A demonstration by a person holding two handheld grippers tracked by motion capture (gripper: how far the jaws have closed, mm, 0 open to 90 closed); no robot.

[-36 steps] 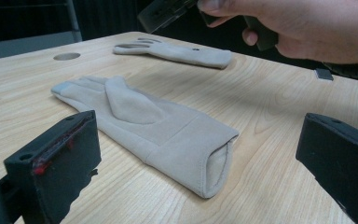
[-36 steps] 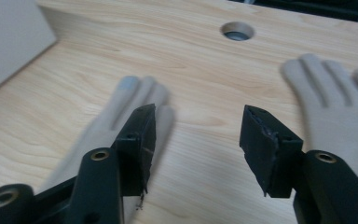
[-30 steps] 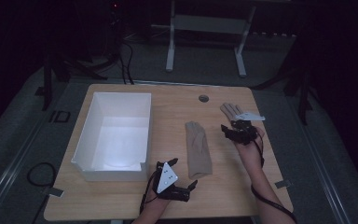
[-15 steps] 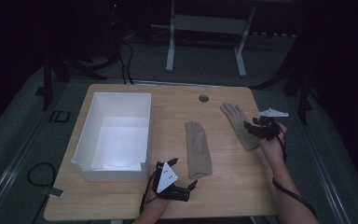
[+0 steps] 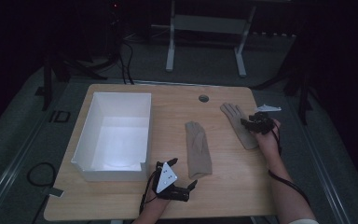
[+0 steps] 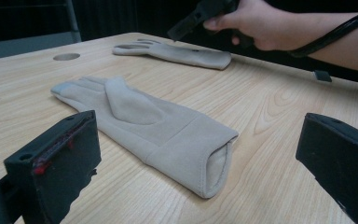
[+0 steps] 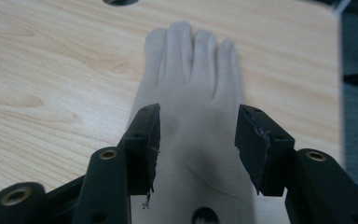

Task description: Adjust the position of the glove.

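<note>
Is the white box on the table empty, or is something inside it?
Empty. The high view shows the white box's bare white floor; both gloves lie outside.

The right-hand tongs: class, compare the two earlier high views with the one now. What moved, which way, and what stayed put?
The right tongs first swung out past the right glove toward the table's right edge, then came back over it. They are now open above it, gripping nothing. Both gloves, including the middle glove, the white box and the left tongs near the front edge stayed where they were.

Beige glove (image 7: 191, 116) flat on wooden table (image 7: 51, 70), tool (image 7: 198, 140) jaws apart above it, perhaps not touching
</note>
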